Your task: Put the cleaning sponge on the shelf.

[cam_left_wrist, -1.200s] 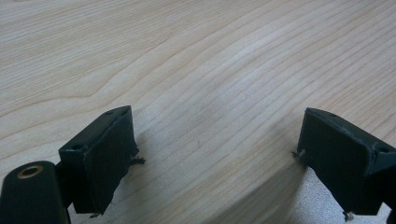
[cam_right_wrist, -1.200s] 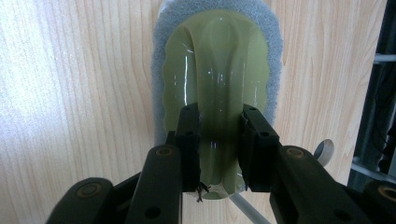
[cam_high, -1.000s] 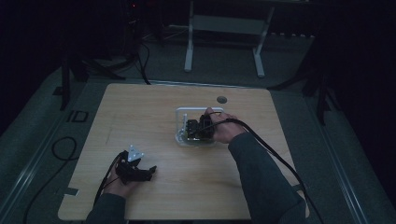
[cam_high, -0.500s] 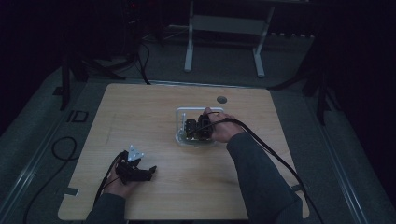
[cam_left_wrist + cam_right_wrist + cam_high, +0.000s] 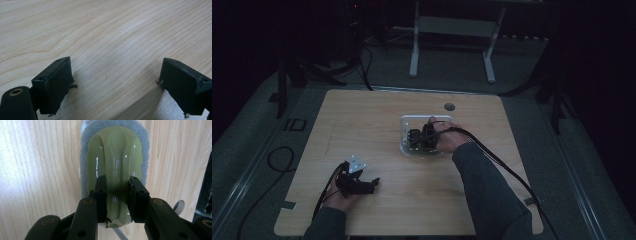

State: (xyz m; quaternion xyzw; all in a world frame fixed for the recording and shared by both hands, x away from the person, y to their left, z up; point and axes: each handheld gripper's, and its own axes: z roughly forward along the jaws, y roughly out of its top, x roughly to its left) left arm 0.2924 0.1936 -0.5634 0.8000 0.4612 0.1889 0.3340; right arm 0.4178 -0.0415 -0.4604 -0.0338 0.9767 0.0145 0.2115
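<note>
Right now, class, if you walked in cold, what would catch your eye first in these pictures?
First, the right gripper clamped on the raised handle of a glossy green scrubber with a grey sponge rim, lying in a clear tray at the table's middle. Then the left gripper, jaws wide, resting low over bare wood near the front left edge.

scrubber's (image 5: pixel 115 157) near end hidden behind right gripper (image 5: pixel 117 195), white tray (image 5: pixel 404 125) mostly covered by hand, contents too dim
</note>
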